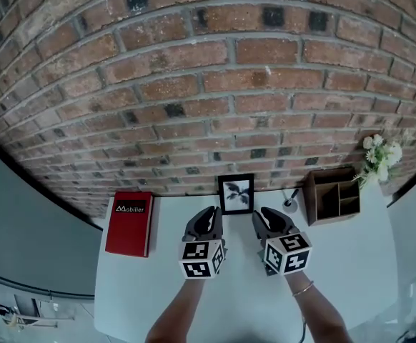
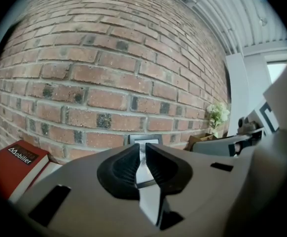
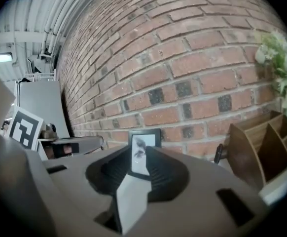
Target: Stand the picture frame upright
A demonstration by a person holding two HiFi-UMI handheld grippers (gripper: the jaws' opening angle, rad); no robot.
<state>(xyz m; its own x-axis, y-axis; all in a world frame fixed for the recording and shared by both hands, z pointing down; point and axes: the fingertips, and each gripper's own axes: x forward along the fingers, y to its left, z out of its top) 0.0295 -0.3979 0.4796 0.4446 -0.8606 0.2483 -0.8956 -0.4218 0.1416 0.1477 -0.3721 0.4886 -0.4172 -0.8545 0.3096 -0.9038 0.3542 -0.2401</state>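
The black picture frame with a leaf print stands upright on the white table, its back to the brick wall. It shows straight ahead in the left gripper view and the right gripper view. My left gripper hovers just in front of its lower left, apart from it. Its jaws stand a narrow gap apart with nothing between them. My right gripper is level with it at the frame's lower right, also off the frame. Its jaws are open and empty.
A red book lies flat at the table's left by the wall. A brown wooden desk organiser stands to the right of the frame, a small dark holder between them. White flowers are at the far right.
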